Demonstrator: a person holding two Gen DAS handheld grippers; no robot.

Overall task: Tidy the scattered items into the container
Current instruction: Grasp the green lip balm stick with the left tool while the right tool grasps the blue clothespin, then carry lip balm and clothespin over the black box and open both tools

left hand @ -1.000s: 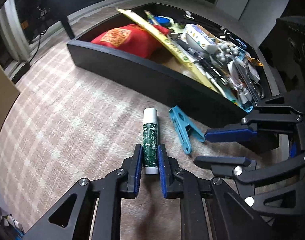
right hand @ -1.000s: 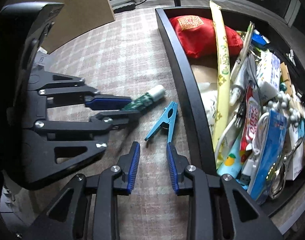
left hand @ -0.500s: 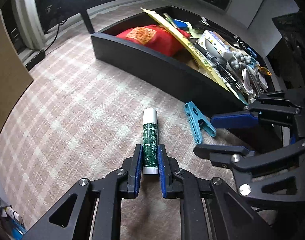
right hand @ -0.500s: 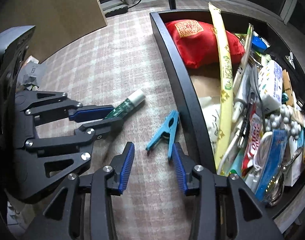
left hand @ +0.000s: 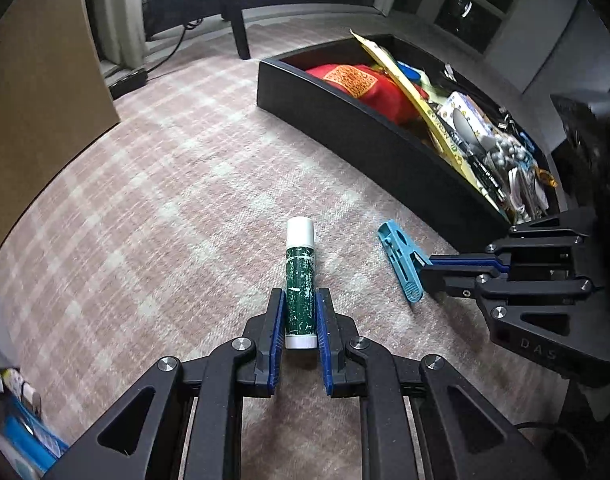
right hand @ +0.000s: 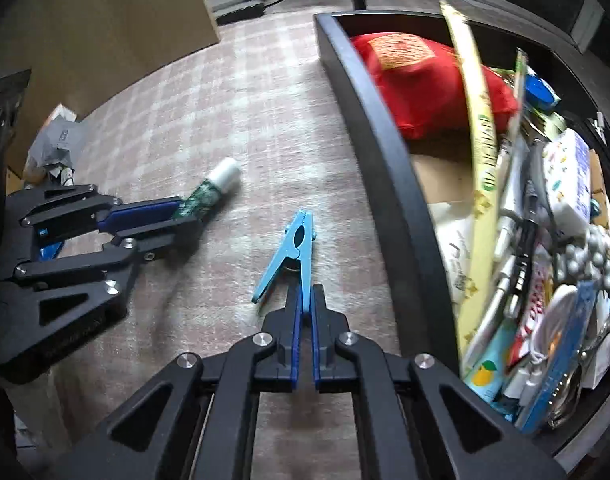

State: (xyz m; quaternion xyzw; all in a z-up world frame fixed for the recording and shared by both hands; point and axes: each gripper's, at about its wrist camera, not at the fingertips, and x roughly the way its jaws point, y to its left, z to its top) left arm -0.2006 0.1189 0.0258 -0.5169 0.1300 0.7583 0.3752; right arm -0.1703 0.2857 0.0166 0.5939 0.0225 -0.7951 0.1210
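The checked carpet (left hand: 153, 184) filled most of both views, and I had the long black container (left hand: 385, 148) lying across the upper right of the left view and down the right side of the right view. It was already crammed: a red pouch (right hand: 421, 80) at its far end, a long yellow packet (right hand: 479, 120) slanting over the rest, and cables and cartons below.

Two scattered items lay outside it on the carpet, both near its dark wall. My left tongs (left hand: 300, 320) were clenched on the lower half of a green glue stick (left hand: 300, 280); its long axis ran straight ahead of the tongs, white cap pointing away toward mid-frame. My right tongs (right hand: 304, 312) had just been closing and were now pinched on one handle leg of the blue clothespin (right hand: 295, 248). The other leg splayed off to the lower left of that view, and the toothed tip pointed up the frame, roughly parallel to the container wall.

What mattered for the coming move, as I judged it, was that the container lay to the right of both tongs, with the right ones just beside its wall and the left ones farther out. So the clothespin had the shorter carry, a lift over the rim, while the glue stick would have to cross behind it.
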